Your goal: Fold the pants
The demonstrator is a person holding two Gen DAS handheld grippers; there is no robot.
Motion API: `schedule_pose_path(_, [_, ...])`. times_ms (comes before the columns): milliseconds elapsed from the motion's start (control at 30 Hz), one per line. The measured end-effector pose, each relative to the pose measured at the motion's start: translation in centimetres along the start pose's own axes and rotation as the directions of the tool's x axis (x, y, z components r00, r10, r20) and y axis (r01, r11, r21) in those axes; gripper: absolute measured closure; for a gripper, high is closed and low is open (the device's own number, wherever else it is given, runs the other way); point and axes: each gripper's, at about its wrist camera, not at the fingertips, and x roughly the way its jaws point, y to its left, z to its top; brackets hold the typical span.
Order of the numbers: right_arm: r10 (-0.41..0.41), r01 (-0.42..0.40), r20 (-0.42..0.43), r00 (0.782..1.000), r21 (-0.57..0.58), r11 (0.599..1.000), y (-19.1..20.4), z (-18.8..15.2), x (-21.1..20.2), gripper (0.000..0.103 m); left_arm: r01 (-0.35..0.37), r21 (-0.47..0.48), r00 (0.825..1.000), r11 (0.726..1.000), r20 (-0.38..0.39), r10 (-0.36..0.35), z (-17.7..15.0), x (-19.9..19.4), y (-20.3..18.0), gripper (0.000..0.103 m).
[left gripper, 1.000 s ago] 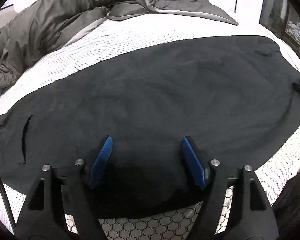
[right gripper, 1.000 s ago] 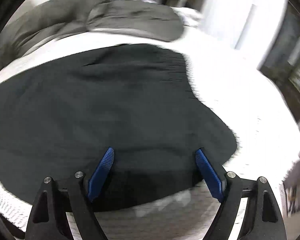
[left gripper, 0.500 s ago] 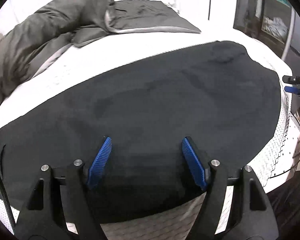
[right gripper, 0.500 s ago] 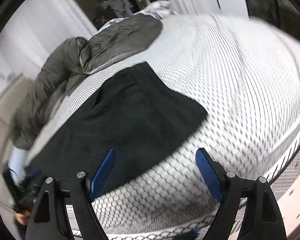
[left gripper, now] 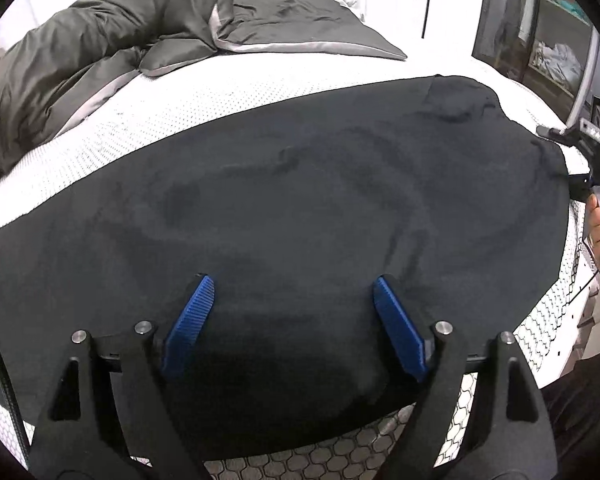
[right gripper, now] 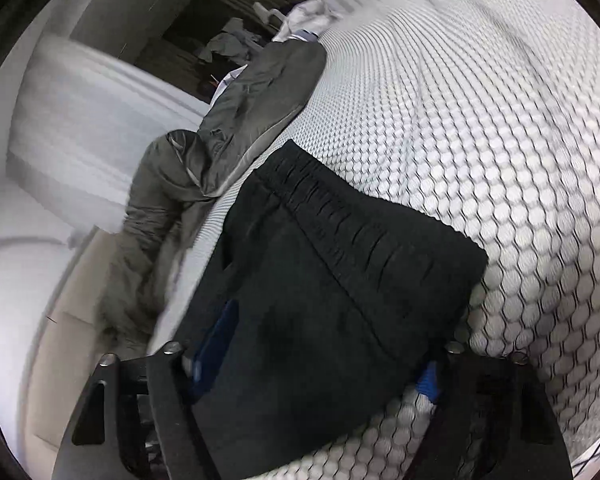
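Left wrist view: left gripper (left gripper: pixel 294 320) hovering with blue fingers (left gripper: pixel 190 320) spread wide, nothing between them, over the near edge of the black pants (left gripper: pixel 292 200). Same pose as half a second ago — only the view swung slightly, bringing more of the waist end into sight ahead and to the right. Pants spread flat on the white mattress (left gripper: pixel 148 120); grey duvet (left gripper: pixel 100 60) bunched well beyond. Right gripper now visible at the far right edge, touching the waist corner.

Right wrist view: biggest change here. Right gripper (right gripper: pixel 320 344) swung round from open mattress and dropped onto the pants — fabric now lying between the parted fingers, elastic waistband (right gripper: pixel 360 216) just ahead. Not yet pinched. Probably the setup for grasping the waist end and carrying it over toward the legs.
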Motion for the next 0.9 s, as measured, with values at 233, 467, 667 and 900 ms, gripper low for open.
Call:
schedule_pose_path(233, [-0.158,0.164,0.100,0.982,-0.060,0.985,2.4,-0.3,-0.3,0.087,-0.035,0.030,0.999,0.999,0.021,0.034,0.3,-1.0,0.2,0.023])
schedule_pose_path(467, [-0.209,0.272,0.238,0.948,-0.273,0.923,11.2,-2.4,-1.6,0.091,-0.110,-0.156,0.991,0.982,0.057,0.121,-0.9,-4.3,8.8,0.023])
schedule_pose_path(667, [-0.060,0.149,0.203,0.977,-0.462,0.874,22.0,-5.5,-0.5,0.093,-0.274,-0.311,0.950,0.910,0.061,0.307,-3.9,-7.6,16.8,0.023])
schedule_pose_path(900, [0.132,-0.150,-0.083,0.988,-0.731,0.665,36.7,-16.1,8.7,0.094,-0.264,-0.429,0.941,0.864,0.084,0.329,-7.1,-10.6,22.3,0.023])
